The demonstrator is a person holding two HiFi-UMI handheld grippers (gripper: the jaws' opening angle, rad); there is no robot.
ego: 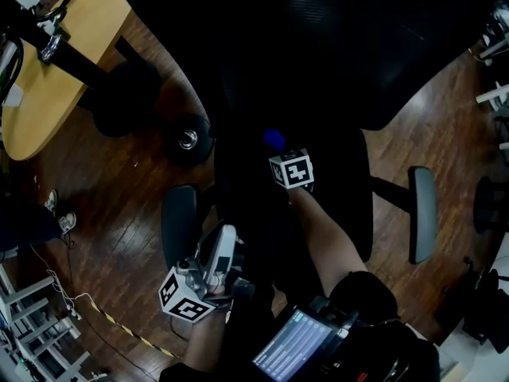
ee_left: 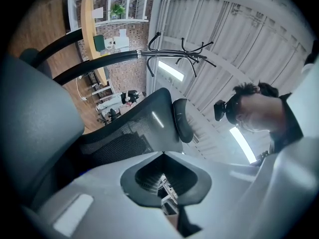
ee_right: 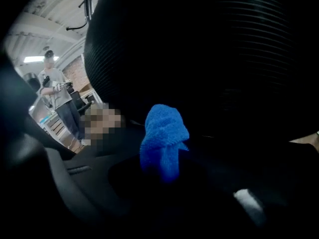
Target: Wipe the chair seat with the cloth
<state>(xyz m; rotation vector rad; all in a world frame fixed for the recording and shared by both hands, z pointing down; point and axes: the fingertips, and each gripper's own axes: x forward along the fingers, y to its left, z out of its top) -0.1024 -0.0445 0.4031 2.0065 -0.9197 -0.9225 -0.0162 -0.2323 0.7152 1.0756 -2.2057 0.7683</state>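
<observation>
Your right tongs [ee_right: 164, 169] clamp blue cloth [ee_right: 163, 133] over rear of black chair seat [ego: 346, 201]; contact unclear; your left tongs [ee_left: 162, 154] closed, empty, beside armrest [ego: 179, 225].

Chair seat [ego: 350, 173] lost in darkness, cloth [ego: 273, 139] mostly hidden, table [ego: 64, 62] cut off

The left gripper [ee_left: 163, 156] has broad pale grey moulded plastic jaws around a dark hollow, a silver-grey body, and a white cube with black square markers [ego: 184, 299]. The right gripper [ee_right: 160, 173] is dark, with a matching marker cube [ego: 292, 169]. The person wears a short dark sleeve [ego: 362, 291] and a dark chest device with a lit screen [ego: 296, 344]
</observation>
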